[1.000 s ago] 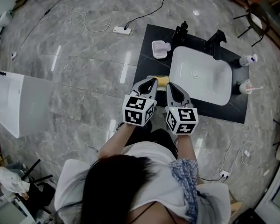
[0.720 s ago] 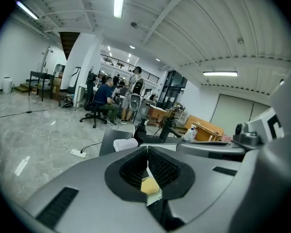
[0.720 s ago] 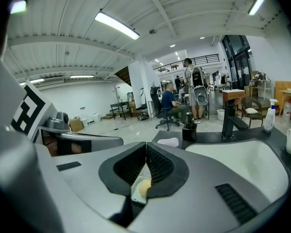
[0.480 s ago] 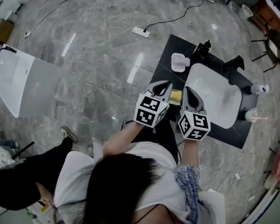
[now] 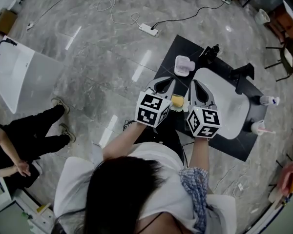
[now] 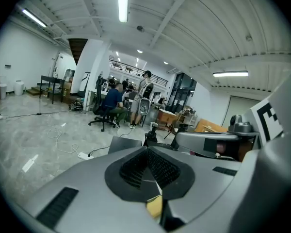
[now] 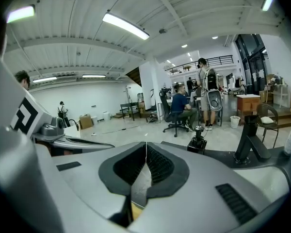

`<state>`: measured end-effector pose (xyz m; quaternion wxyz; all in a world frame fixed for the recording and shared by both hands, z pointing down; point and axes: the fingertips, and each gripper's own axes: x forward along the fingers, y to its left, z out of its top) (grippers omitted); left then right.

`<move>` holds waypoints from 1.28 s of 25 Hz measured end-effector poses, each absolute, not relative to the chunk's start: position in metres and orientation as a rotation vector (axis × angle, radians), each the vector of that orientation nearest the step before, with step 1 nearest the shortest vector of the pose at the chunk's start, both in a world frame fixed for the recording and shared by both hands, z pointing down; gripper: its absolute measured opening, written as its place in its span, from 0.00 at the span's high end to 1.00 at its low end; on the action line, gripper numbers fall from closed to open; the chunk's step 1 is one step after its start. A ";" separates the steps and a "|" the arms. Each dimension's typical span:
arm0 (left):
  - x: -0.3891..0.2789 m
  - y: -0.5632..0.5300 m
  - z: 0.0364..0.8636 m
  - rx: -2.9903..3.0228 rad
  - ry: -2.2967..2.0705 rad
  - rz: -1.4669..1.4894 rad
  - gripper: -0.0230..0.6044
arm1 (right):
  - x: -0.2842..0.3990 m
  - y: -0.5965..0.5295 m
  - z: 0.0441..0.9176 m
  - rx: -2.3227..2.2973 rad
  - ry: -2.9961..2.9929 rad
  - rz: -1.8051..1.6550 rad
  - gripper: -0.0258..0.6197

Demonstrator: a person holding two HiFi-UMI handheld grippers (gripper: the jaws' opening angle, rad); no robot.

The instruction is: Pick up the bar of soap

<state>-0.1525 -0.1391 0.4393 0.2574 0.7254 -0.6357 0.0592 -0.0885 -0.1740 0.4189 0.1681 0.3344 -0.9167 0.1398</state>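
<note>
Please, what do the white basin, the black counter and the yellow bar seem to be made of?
The white basin looks like glazed ceramic: smooth, evenly white. The black counter may be stone or laminate: flat, dark, dull. The yellow bar is probably soap: an opaque, waxy-looking block.

The person has dark hair (image 5: 119, 194) and wears a white short-sleeved T-shirt (image 5: 136, 172), with a blue-and-white checked cloth (image 5: 195, 189) at the right shoulder. The left gripper (image 5: 171, 81) and right gripper (image 5: 192, 83) have smooth grey shells, black ribbed pads (image 6: 135, 169), and a cube (image 5: 151, 110) bearing black-and-white square markers.
</note>
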 end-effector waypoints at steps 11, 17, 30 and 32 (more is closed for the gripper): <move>-0.151 -0.170 0.455 1.899 -1.747 0.182 0.94 | -0.099 -0.217 0.428 0.714 -2.585 0.261 0.93; -0.157 -0.182 0.465 1.840 -1.766 0.187 0.94 | -0.113 -0.241 0.434 0.547 -2.569 0.176 0.93; -0.169 -0.194 0.482 1.739 -1.808 0.195 0.94 | -0.138 -0.258 0.470 0.207 -2.471 0.075 0.83; -0.170 -0.193 0.483 1.725 -1.814 0.198 0.94 | -0.141 -0.259 0.476 0.156 -2.448 0.051 0.83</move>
